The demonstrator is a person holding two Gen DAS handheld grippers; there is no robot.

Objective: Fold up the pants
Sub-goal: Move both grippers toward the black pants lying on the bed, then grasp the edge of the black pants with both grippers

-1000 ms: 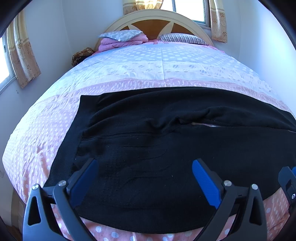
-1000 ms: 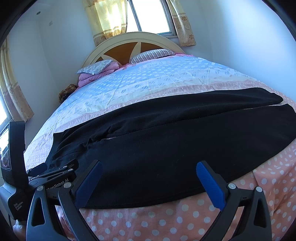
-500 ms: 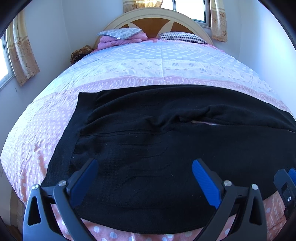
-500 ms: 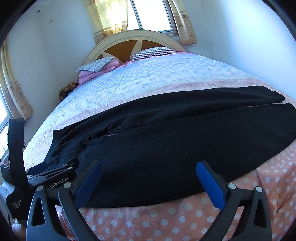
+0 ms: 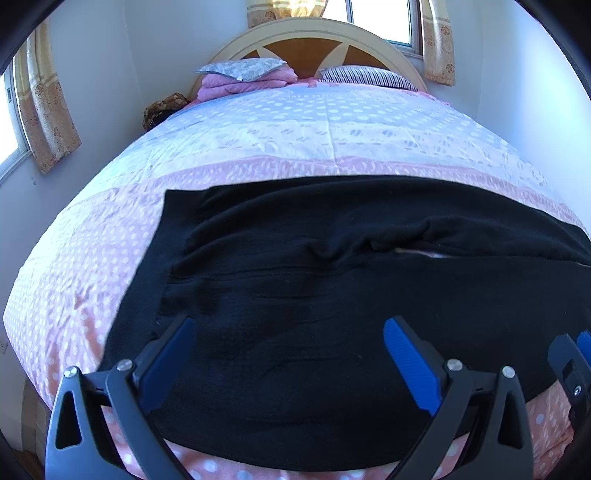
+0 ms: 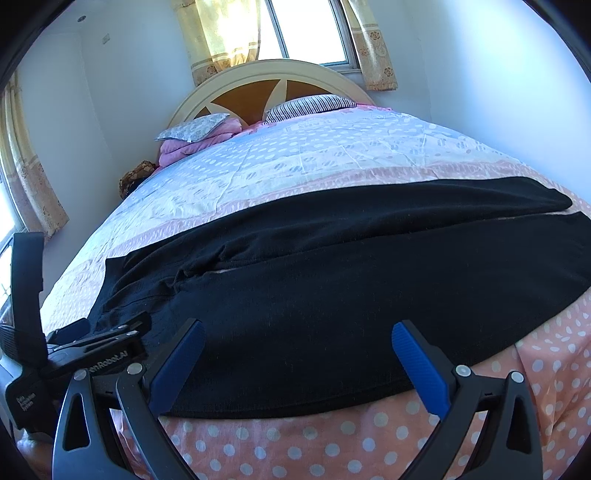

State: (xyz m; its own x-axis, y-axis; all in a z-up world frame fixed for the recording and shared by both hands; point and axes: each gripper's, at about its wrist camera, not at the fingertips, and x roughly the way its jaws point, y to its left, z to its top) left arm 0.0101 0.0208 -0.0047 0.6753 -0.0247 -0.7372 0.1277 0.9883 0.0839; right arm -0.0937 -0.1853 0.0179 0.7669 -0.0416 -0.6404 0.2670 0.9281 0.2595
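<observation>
Black pants [image 5: 332, 280] lie flat across the near end of the bed, waistband to the left, legs running right; they also show in the right wrist view [image 6: 369, 280]. My left gripper [image 5: 288, 332] is open and empty, low over the waist part near the front edge. My right gripper [image 6: 297, 336] is open and empty, over the near leg by the bed's front edge. The left gripper's body [image 6: 85, 354] shows at the lower left of the right wrist view. A tip of the right gripper [image 5: 576, 354] shows at the right edge of the left wrist view.
The bed has a pink and white dotted cover [image 5: 332, 140]. Pillows and a folded pink blanket [image 5: 243, 77] lie by the wooden headboard [image 5: 314, 44]. Walls stand close on both sides, with curtained windows [image 6: 288, 29] behind and to the left.
Both grippers have shifted slightly toward the pants; the bed sits a little lower in both views. Both jaws stay open and the pants have not moved.
</observation>
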